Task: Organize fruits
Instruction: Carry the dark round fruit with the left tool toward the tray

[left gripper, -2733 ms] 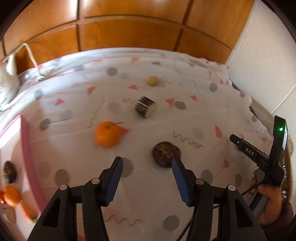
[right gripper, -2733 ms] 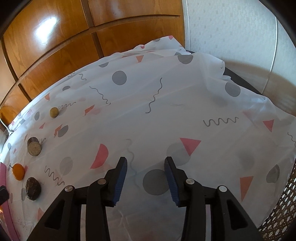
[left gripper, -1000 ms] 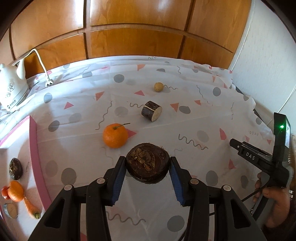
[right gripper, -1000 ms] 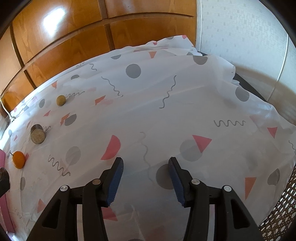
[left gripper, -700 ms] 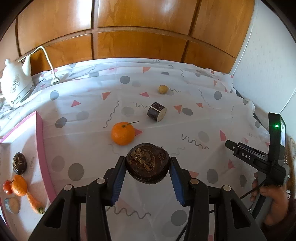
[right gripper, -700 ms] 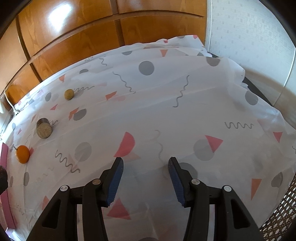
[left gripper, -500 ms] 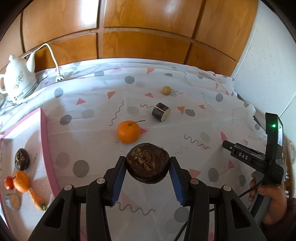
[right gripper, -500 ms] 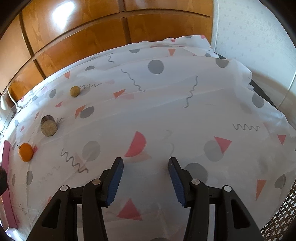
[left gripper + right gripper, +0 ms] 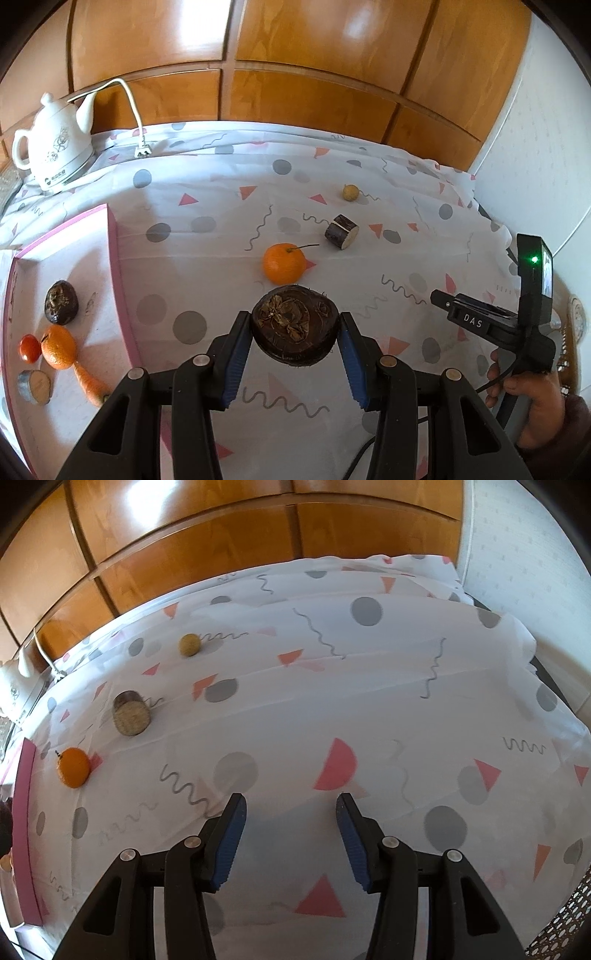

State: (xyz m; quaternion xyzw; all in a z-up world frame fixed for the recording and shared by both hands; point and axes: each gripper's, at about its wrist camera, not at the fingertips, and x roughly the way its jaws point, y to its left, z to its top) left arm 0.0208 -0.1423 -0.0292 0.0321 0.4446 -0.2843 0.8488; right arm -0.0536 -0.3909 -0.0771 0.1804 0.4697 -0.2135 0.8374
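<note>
A: What do the left tongs point(image 9: 295, 332) have?
B: They clamp a dark brown wrinkled fruit point(image 9: 294, 328) between the blue pads, lifted clear of the patterned tablecloth point(image 9: 221, 254).

A: And the right tongs point(image 9: 290, 832)?
B: Their jaws stand apart with nothing between them, above the cloth. The person's hand point(image 9: 532, 406) holds their grip at the right edge of the left view.

A: What lies beyond the held fruit?
B: Just past it an orange point(image 9: 284, 263) with a stem, then a cut log-like piece point(image 9: 341, 232), then a small yellowish ball point(image 9: 350, 192), all loose on the tabletop.

A: Where are the sorted ones?
B: In the pink-rimmed tray point(image 9: 114, 258) to the left: another dark fruit point(image 9: 61, 302), a second orange point(image 9: 58, 347), a small red fruit point(image 9: 29, 348), a carrot point(image 9: 88, 382) and a sliced piece point(image 9: 35, 387). A white kettle point(image 9: 51, 147) stands behind it.
</note>
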